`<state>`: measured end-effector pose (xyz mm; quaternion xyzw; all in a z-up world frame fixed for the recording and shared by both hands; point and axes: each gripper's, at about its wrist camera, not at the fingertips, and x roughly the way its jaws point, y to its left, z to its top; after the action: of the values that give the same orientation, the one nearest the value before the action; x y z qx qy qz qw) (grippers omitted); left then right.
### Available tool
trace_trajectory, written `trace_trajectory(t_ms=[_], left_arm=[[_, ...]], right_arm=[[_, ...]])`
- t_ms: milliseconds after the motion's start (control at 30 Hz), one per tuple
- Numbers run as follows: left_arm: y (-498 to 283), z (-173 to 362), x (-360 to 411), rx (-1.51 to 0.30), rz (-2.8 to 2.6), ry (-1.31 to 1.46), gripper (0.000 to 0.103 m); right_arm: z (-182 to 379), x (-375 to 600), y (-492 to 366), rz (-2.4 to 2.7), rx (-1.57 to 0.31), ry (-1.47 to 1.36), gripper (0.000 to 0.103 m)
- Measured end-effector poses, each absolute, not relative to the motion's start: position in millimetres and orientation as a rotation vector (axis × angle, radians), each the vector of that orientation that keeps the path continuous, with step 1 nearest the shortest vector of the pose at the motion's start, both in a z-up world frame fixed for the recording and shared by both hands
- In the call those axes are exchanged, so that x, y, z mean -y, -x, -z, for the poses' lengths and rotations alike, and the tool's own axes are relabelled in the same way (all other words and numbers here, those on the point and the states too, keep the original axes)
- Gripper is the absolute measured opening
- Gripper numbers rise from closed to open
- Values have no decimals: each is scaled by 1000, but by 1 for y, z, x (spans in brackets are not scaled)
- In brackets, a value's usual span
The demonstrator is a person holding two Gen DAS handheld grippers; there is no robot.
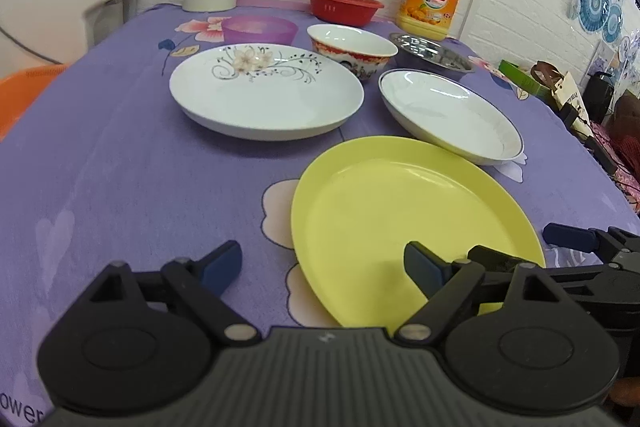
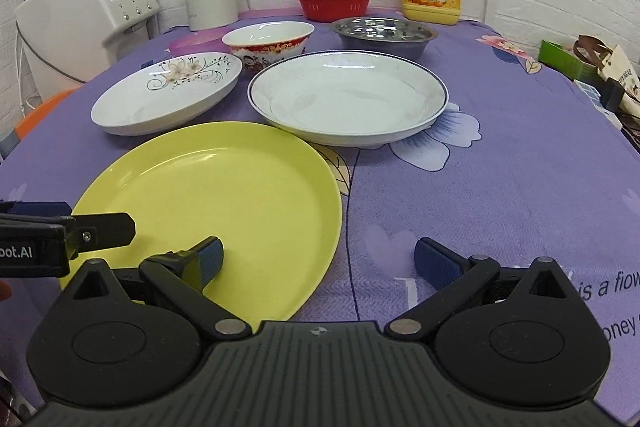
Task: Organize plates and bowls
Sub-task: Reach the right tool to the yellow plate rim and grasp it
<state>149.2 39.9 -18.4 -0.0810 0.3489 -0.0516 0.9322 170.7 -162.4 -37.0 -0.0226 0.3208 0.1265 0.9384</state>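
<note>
Left gripper (image 1: pixel 322 263) jaws wide apart, empty; yellow plate (image 1: pixel 404 223) lies flat on the purple floral tablecloth (image 1: pixel 120 187), its near-left rim between the jaws, the right pad over the plate's inside, the left pad over cloth; no contact visible. Right gripper (image 2: pixel 318 261) jaws also spread, empty; same plate's near-right edge sits between them, left pad above the plate. Ahead of the jaws: flower-pattern white plate (image 1: pixel 266 91), blue-rimmed white plate (image 1: pixel 450 115) just past the yellow one; farther back red-patterned bowl (image 1: pixel 352 47), steel bowl (image 1: pixel 432 53), purple bowl (image 1: pixel 260 29).
</note>
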Motion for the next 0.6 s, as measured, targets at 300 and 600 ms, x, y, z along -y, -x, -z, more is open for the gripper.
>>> trace_trajectory(t_ms=[300,600], left_arm=[[-156,19,-30,-677,179,132,48],[-128,15,-60,-703,69,147,43]], right_arm=[[31,153,-177,-308,-639,66,103],[21,114,-156,-378,-608,102,103]])
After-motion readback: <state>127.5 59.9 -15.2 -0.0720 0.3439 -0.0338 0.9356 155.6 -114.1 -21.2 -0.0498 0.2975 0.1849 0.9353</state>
